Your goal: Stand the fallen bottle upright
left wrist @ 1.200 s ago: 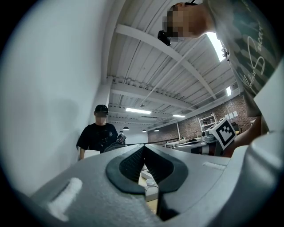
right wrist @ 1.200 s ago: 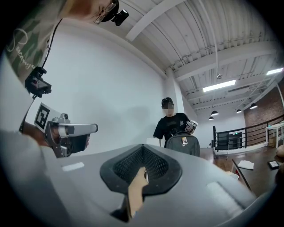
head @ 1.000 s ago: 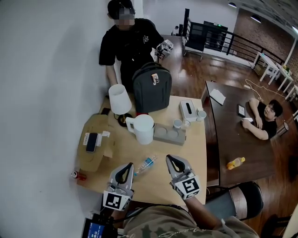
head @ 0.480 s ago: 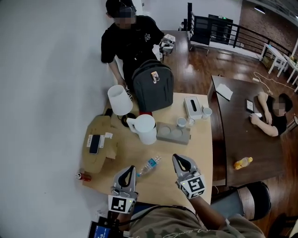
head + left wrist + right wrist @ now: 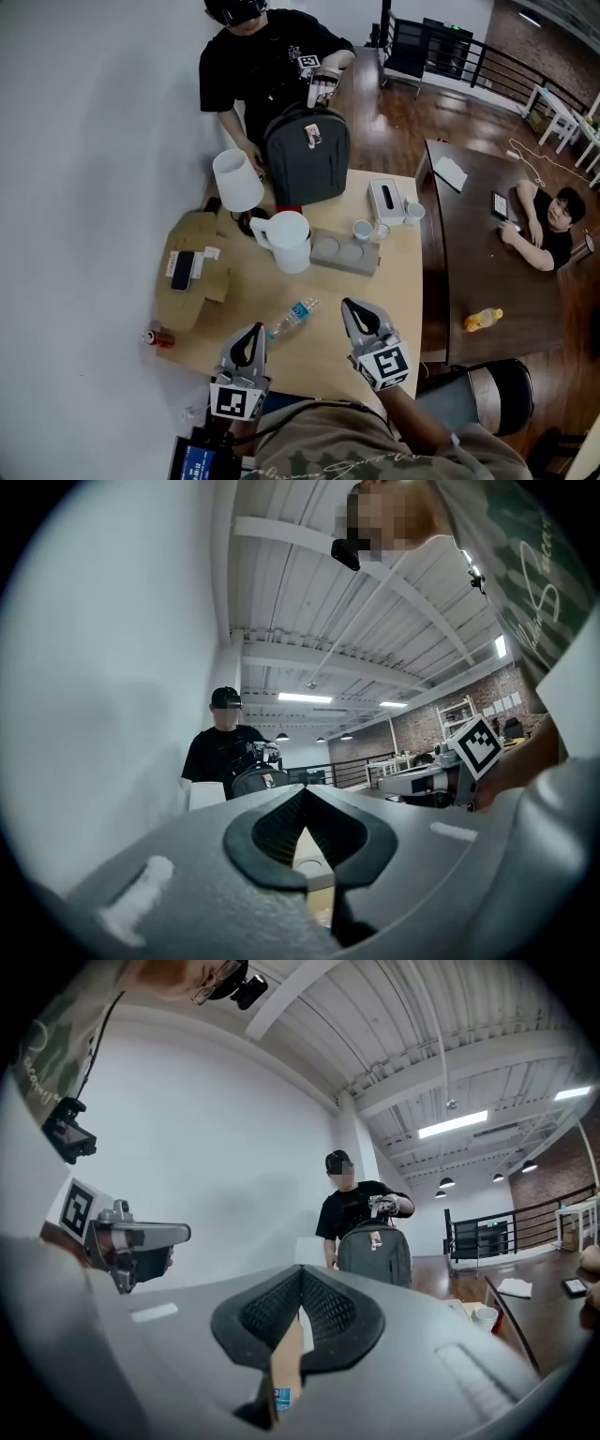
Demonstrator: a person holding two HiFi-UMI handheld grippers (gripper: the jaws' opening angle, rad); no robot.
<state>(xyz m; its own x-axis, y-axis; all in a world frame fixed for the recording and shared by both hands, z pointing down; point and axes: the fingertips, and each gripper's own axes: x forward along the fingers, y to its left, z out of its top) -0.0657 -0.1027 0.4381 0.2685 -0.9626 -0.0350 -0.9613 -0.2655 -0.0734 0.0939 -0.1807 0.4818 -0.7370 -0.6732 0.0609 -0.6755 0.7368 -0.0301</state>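
We see left gripper (image 5: pixel 302 794) jaws together | person (image 5: pixel 223 747) in black behind backpack (image 5: pixel 258 779) | right gripper (image 5: pixel 386 782) at right

Readable text: none showing | bottle (image 5: pixel 292 317), lying on near side of white jug (image 5: pixel 286 242): blue label showing, print too small | shirt (image 5: pixel 511 564): script lettering running unreadable | left gripper (image 5: pixel 255 330), right gripper (image 5: pixel 349 306) cubes: carrying square code markers, no letters
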